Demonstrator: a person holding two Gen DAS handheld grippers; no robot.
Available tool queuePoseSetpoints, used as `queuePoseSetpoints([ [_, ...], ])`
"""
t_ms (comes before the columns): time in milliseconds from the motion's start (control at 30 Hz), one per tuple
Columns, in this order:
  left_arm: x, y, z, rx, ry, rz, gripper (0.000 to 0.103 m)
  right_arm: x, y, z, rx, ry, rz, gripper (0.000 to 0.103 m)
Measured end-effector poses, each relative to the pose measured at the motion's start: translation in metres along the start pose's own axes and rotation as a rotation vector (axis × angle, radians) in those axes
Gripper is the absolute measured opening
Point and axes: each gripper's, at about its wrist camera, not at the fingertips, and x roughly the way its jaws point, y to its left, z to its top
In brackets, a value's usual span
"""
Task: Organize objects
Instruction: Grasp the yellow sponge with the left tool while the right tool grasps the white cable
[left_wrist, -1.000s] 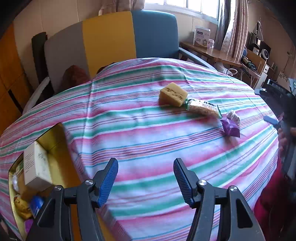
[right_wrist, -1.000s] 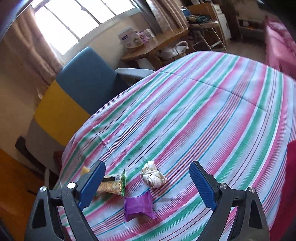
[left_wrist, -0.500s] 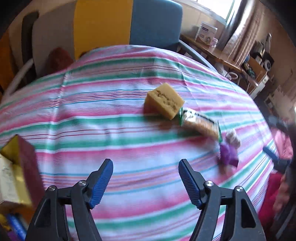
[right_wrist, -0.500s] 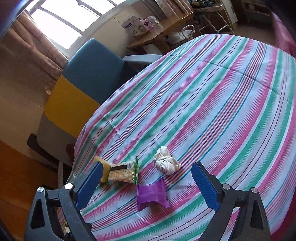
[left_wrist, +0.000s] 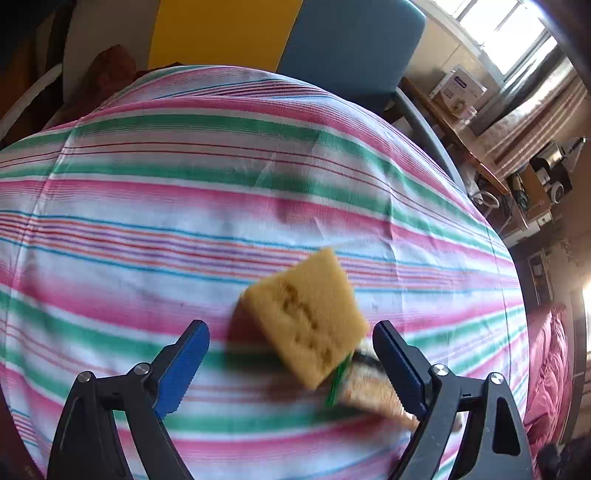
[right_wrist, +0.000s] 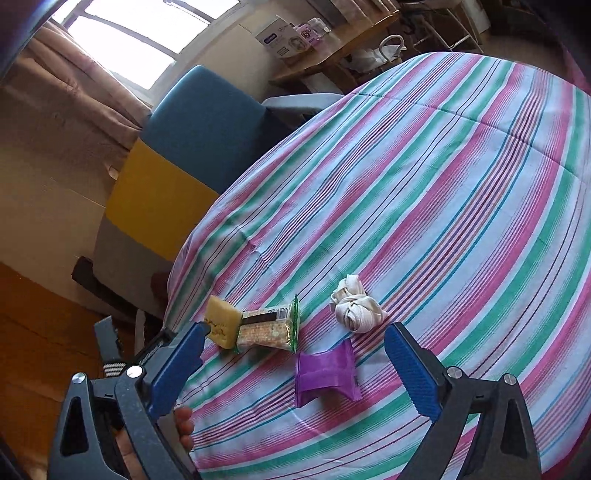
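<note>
A yellow sponge (left_wrist: 306, 317) lies on the striped tablecloth (left_wrist: 184, 206), just ahead of my left gripper (left_wrist: 290, 326). Its jaws are opening, with the sponge between the tips and neither pad touching it. A cracker packet with a green edge (left_wrist: 369, 391) lies against the sponge, partly behind the right finger. In the right wrist view the sponge (right_wrist: 221, 321), the packet (right_wrist: 267, 328), a white knotted cloth bundle (right_wrist: 354, 306) and a purple pouch (right_wrist: 327, 373) lie close together. My right gripper (right_wrist: 295, 328) hangs open above the pouch, holding nothing.
A blue, yellow and grey armchair (left_wrist: 332, 44) stands behind the table. A wooden side table with a white box (right_wrist: 284, 37) stands by the window. Red bedding (left_wrist: 546, 369) lies at the right. A person's fingers (right_wrist: 183, 424) show behind my right gripper's left finger.
My left gripper swung right and down toward the sponge, and its jaws widened. The open box of items has left its view. My right gripper tilted slightly and stayed wide.
</note>
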Motion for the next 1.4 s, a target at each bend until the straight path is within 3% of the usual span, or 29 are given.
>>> queuePoseSetpoints([
  [200, 0.031, -0.008, 0.015, -0.029, 0.029, 0.058, 0.09, 0.009, 0.0, 0.0, 0.002, 0.031, -0.004, 0.1],
  [233, 0.031, -0.01, 0.014, -0.012, 0.018, 0.079, 0.087, 0.009, 0.0, 0.0, 0.001, 0.032, -0.007, 0.1],
  [267, 0.029, -0.012, 0.012, 0.017, 0.012, 0.103, 0.066, 0.01, -0.001, 0.0, 0.001, 0.029, -0.011, 0.1],
  [433, 0.004, 0.002, -0.007, 0.079, -0.007, 0.072, 0.059, 0.006, -0.001, 0.003, -0.01, 0.001, -0.025, 0.099],
  [600, -0.038, 0.014, -0.057, 0.224, -0.019, 0.076, 0.059, 0.002, -0.004, 0.006, 0.001, -0.024, -0.052, 0.097],
  [933, -0.091, 0.015, -0.184, 0.482, 0.07, 0.016, 0.059, 0.006, -0.016, 0.01, 0.031, -0.033, -0.15, 0.095],
  [1067, -0.087, 0.018, -0.215, 0.516, 0.078, 0.022, 0.059, 0.011, -0.016, 0.009, 0.005, -0.013, -0.187, 0.082],
  [1133, -0.084, 0.018, -0.217, 0.512, 0.028, 0.023, 0.059, 0.017, -0.012, 0.007, -0.035, 0.009, -0.212, 0.07],
  [1267, -0.081, 0.025, -0.213, 0.443, 0.011, -0.009, 0.059, 0.027, -0.011, 0.003, -0.062, 0.045, -0.227, 0.051],
  [1400, -0.077, 0.025, -0.213, 0.442, -0.01, -0.014, 0.059, 0.03, -0.011, 0.002, -0.078, 0.041, -0.271, 0.05],
])
